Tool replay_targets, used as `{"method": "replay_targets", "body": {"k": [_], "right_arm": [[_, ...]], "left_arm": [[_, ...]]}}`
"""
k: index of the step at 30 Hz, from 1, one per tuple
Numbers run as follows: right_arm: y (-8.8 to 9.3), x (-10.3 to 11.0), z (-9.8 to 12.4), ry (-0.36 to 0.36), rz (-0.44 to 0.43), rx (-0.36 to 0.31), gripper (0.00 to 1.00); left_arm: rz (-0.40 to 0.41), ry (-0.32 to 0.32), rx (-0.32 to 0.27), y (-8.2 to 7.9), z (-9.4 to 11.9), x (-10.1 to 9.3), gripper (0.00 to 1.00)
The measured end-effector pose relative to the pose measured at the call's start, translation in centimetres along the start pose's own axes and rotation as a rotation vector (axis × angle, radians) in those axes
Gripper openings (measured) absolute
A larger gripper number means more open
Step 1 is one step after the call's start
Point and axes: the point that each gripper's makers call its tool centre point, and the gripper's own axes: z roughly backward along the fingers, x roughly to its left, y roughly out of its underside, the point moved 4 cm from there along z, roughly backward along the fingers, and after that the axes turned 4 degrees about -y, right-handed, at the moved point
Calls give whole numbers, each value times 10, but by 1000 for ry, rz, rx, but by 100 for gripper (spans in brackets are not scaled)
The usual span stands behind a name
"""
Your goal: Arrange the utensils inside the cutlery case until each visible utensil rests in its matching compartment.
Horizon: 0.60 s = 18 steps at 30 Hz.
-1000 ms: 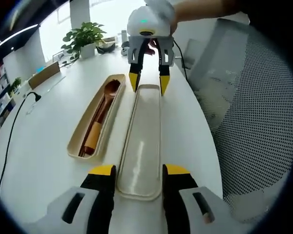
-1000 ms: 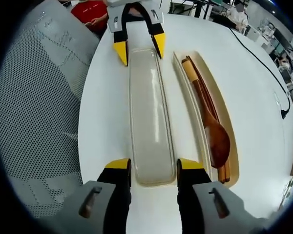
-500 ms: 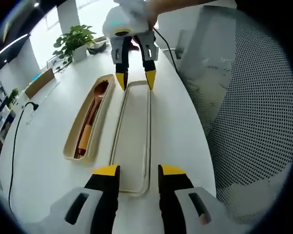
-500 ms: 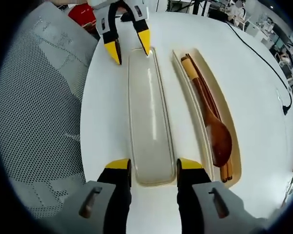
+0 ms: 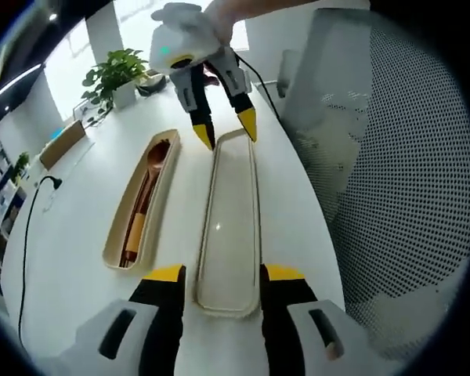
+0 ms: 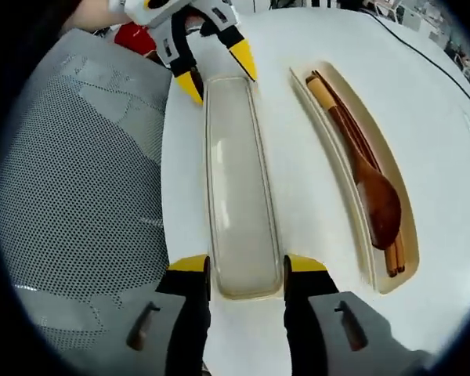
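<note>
While the wooden spoon (image 5: 158, 157) and chopsticks (image 5: 138, 222) already lie in the beige case (image 5: 121, 221) on the white table (image 5: 70, 204), both grippers straddle the translucent lid (image 5: 231, 223) lying beside it. The left gripper (image 5: 220, 276) has its jaws apart around one end, the right gripper (image 6: 247, 268) likewise at the other. Closing them, lifting and setting the lid over the case looks next.
</note>
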Motion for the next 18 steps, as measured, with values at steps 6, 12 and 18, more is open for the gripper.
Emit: {"method": "replay_targets", "body": {"k": [6,12,18], "right_arm": [[3,5,0,-92,-113,-22,34],[4,6,0,-124,-162,-29,34],[5,8,1,-156,-196,-17,34]], "left_arm": [[-59,15,17,0,-1,-4,38],[-108,45,10,-3,-3,-6,27],[-176,13,21,-3,-5,2,26]]}}
